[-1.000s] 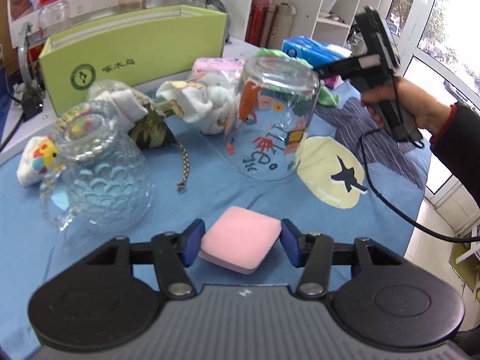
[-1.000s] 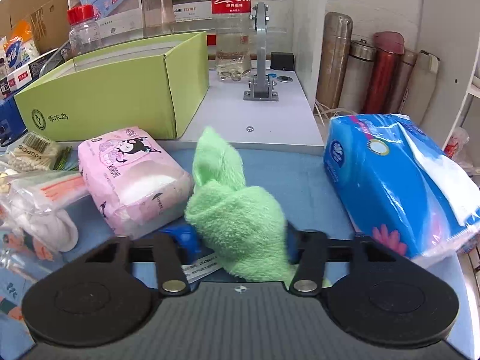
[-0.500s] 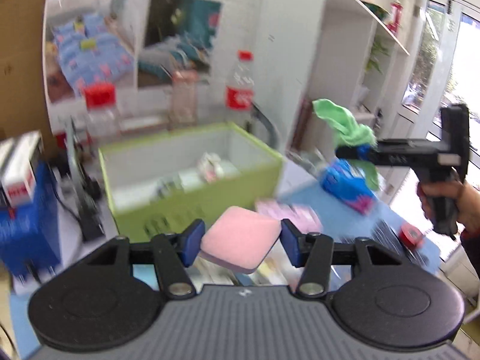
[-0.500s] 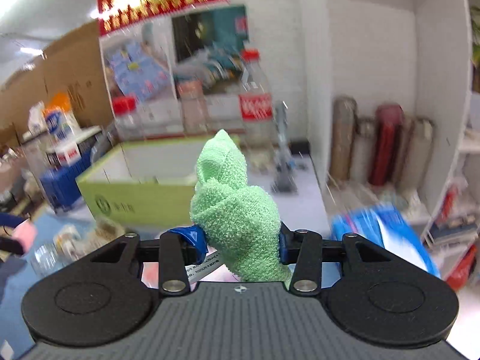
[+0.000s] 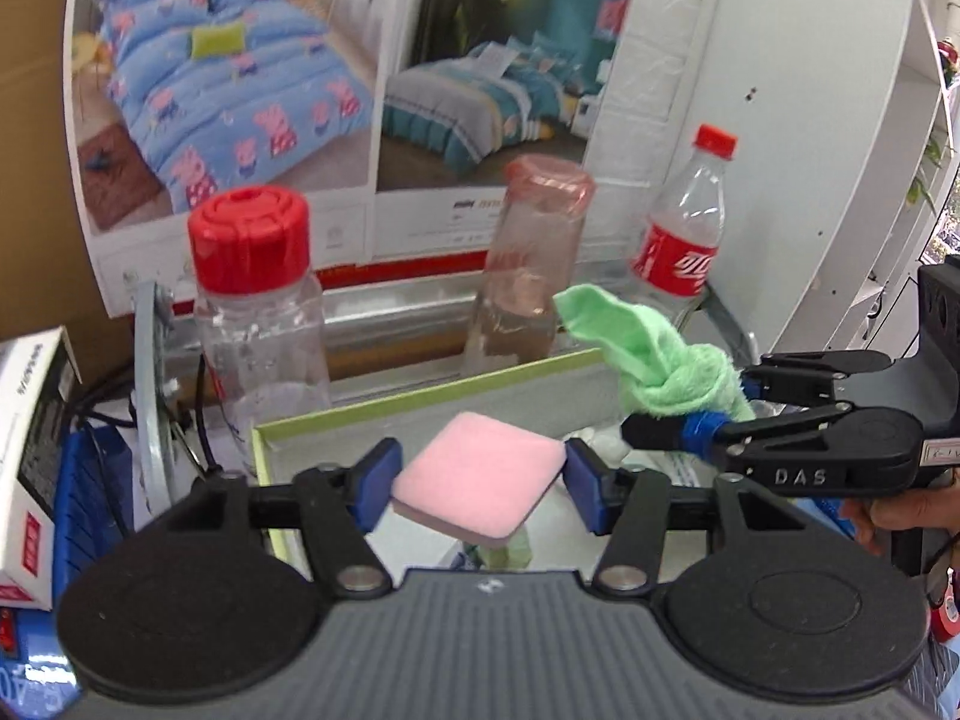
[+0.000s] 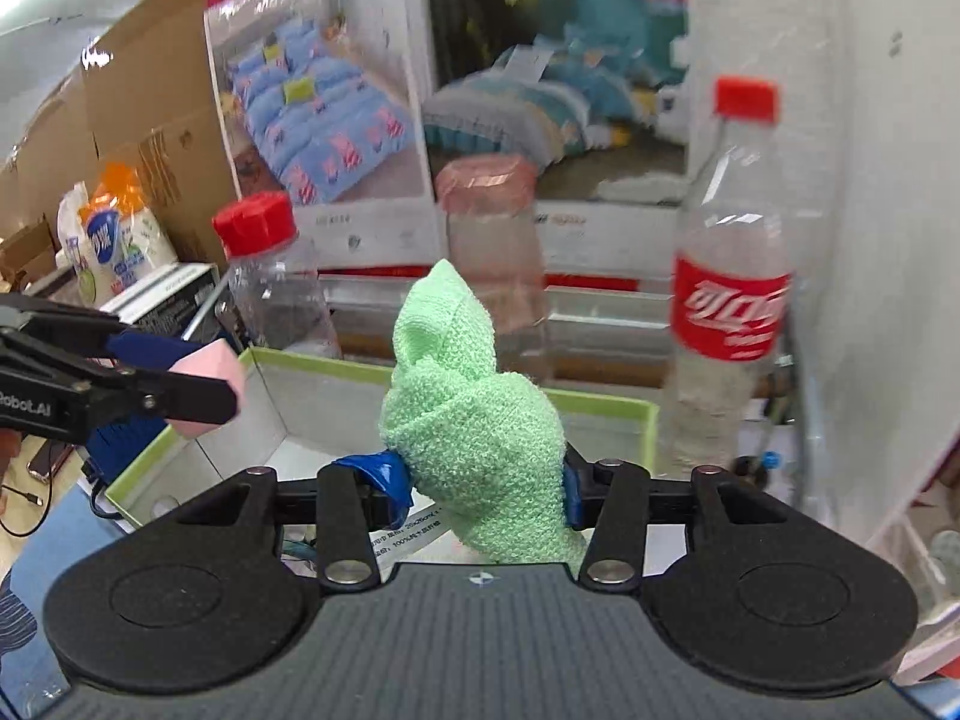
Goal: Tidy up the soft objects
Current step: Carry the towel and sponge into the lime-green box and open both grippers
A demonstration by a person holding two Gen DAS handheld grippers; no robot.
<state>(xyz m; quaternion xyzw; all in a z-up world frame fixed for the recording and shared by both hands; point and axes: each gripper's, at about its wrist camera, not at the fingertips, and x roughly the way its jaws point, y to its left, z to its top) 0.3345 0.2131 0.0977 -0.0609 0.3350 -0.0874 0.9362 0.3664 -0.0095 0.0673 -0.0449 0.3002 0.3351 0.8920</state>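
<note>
The left gripper (image 5: 477,483) has a flat pink square sponge (image 5: 479,481) between its blue pads; its jaws have just been opening, and a sliver of gap shows at each pad, the sponge loose above the open lime-green cardboard box (image 5: 420,399). The right gripper (image 6: 483,489) has also just been widening, yet its pads still press a knotted light-green terry cloth (image 6: 468,420) over the same box. Behind the box stand a red-capped clear jar (image 5: 258,306), a pink-lidded tumbler (image 5: 531,258) and a red-labelled cola bottle (image 5: 684,234).
</note>
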